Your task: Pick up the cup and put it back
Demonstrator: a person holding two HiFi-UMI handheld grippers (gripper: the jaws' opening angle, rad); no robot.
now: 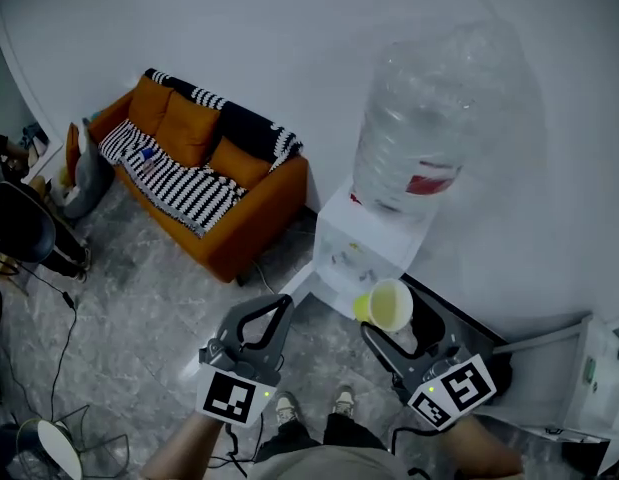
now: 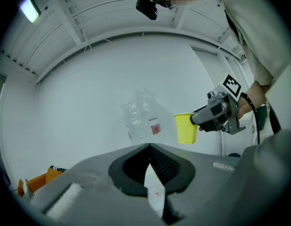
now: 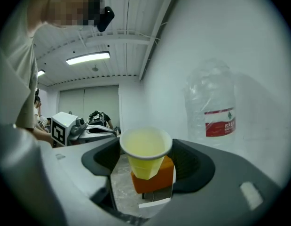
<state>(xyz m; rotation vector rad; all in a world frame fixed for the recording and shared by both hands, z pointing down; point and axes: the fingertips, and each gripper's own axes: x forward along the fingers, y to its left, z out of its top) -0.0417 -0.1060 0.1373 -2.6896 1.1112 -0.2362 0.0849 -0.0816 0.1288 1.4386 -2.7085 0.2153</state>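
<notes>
A yellow paper cup stands upright between the jaws of my right gripper, which is shut on it just below the rim. The right gripper view shows the cup from above its open mouth, held in the air. From the left gripper view, the cup hangs in front of the white wall beside the big water bottle. My left gripper is held out to the left of the cup with its tips touching and nothing between them. A white water dispenser stands just beyond the cup.
A large clear bottle tops the dispenser against the white wall. An orange sofa with a striped blanket stands at the left, a black chair further left, a white cabinet at the right. The person's feet stand on grey floor.
</notes>
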